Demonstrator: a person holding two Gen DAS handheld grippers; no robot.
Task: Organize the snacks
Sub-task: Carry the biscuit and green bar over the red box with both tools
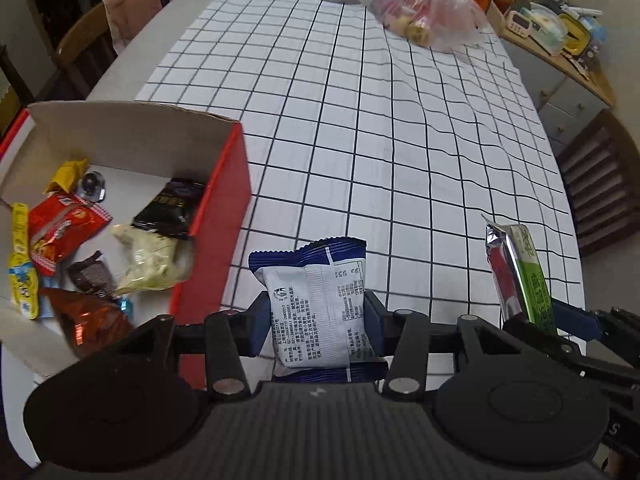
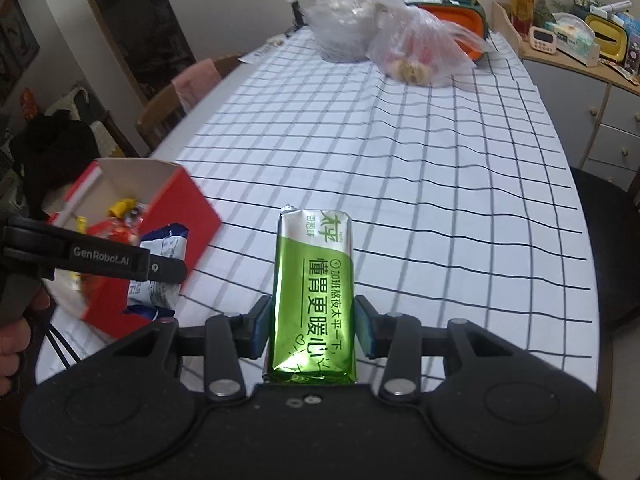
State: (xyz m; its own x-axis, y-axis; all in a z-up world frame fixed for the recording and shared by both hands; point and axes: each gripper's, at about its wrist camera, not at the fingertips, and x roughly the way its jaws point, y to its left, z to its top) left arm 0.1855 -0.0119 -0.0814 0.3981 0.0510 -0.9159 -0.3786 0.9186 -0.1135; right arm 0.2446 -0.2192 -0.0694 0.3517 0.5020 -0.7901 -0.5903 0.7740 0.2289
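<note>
Both tongs loaded, both above the checked cloth on the surface (image 1: 400, 120).

Left tongs (image 1: 316, 316): closed partway on a blue-and-white snack packet (image 1: 316, 300), gripped across its width, printed back facing the camera. Packet is held clear of the cloth, just beside the right wall of the red cardboard box (image 1: 224, 216).

Right tongs (image 2: 314, 328): closed partway on a green foil cracker pack (image 2: 314, 292), pinched at the lower half, long axis upright. Pack is carried near the surface's near edge, well apart from the box.

Box sits at the near left corner of the surface, already holding assorted wrapped snacks (image 1: 68, 228).

Step judged: both items to be dropped in the box. Left packet best carried over the wall before release, over the bare floor near the back wall. Green pack should follow afterwards, so the tongs are not crowded over the opening. Release low; the foil is likely slippery.
</note>
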